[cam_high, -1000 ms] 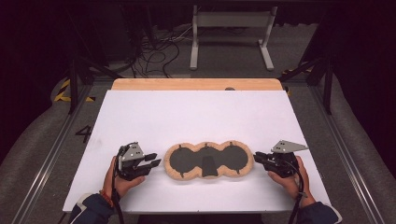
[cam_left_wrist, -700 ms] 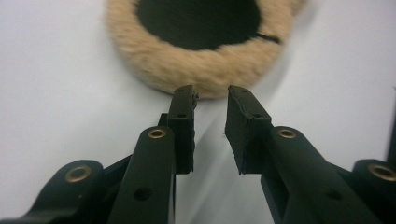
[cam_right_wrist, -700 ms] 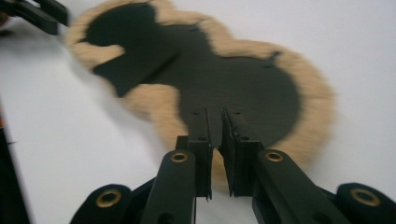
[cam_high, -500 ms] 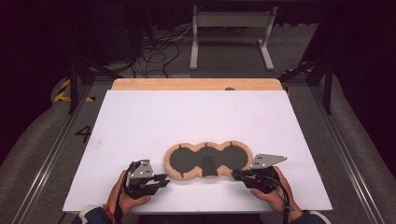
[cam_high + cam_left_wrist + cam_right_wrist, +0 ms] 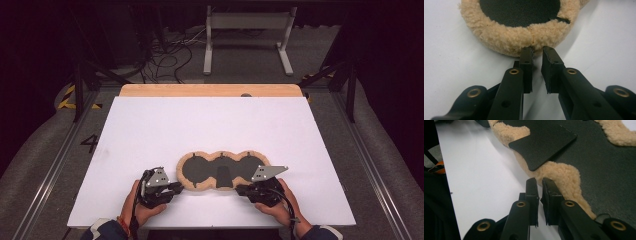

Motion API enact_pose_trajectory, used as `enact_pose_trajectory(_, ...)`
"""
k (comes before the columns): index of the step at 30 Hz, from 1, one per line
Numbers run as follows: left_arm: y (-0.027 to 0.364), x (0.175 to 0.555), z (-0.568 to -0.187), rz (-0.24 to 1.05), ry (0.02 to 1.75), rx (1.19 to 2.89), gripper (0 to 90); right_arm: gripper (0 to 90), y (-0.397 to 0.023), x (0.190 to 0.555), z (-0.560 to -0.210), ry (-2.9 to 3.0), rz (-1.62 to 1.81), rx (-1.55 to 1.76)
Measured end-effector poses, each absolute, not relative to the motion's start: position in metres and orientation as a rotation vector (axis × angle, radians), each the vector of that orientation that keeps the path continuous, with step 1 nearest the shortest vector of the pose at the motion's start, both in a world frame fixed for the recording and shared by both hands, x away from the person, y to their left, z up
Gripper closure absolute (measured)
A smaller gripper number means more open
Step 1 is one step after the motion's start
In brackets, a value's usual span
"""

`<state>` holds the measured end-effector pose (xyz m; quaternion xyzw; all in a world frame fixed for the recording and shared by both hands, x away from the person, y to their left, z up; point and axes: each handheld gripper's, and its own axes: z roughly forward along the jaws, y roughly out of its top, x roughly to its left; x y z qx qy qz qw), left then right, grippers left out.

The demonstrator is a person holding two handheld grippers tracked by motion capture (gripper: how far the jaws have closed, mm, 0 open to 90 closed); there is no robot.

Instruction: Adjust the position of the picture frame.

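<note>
Table (image 5: 210, 125): white top, wooden strip along its far edge; wide bare room behind and to both sides of the work, only a narrow band between the work and the near edge.
Floor: grey, with rails down both sides of the table, a white frame and loose cables beyond the far edge.
Fleece piece (image 5: 222, 170): lies flat near the table's near edge, about midway across; three joined rounds, tan fleece rim around dark inner panels, a dark tab at the middle of its near side.
Long axis: runs left to right, parallel to the near edge; dark side faces up.
Left hand-held gripper (image 5: 177, 187): just off the left end of the fleece piece, pointing right along the table; jaws have just been closing and stand a narrow slit apart; tips touch the fleece rim (image 5: 509, 40), nothing pinched between the pads that I can make out.
Right hand-held gripper (image 5: 240, 189): at the near edge of the right round, pointing left; jaws nearly together with a thin slit; tips meet the fleece rim (image 5: 564, 176) beside the dark tab (image 5: 541, 143); whether fleece is caught between them I cannot tell.
</note>
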<state>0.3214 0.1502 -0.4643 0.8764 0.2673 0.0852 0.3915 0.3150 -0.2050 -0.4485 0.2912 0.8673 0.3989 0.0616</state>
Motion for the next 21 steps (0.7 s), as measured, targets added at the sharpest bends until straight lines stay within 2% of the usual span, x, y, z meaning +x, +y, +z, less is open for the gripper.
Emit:
enact_pose_trajectory(9,0.149,0.331,-0.463,0.253,0.706,2.22,79.5,80.8,-0.2,0.319,-0.451,2.636,1.23,0.903)
enact_pose_trajectory(14,0.155,0.33,-0.463,0.244,0.675,2.212,68.7,79.5,-0.195,0.322,-0.454,2.662,1.25,0.925)
enact_pose_trajectory(21,0.17,0.328,-0.461,0.29,0.655,2.199,57.0,71.9,-0.188,0.322,-0.455,2.697,1.276,0.938)
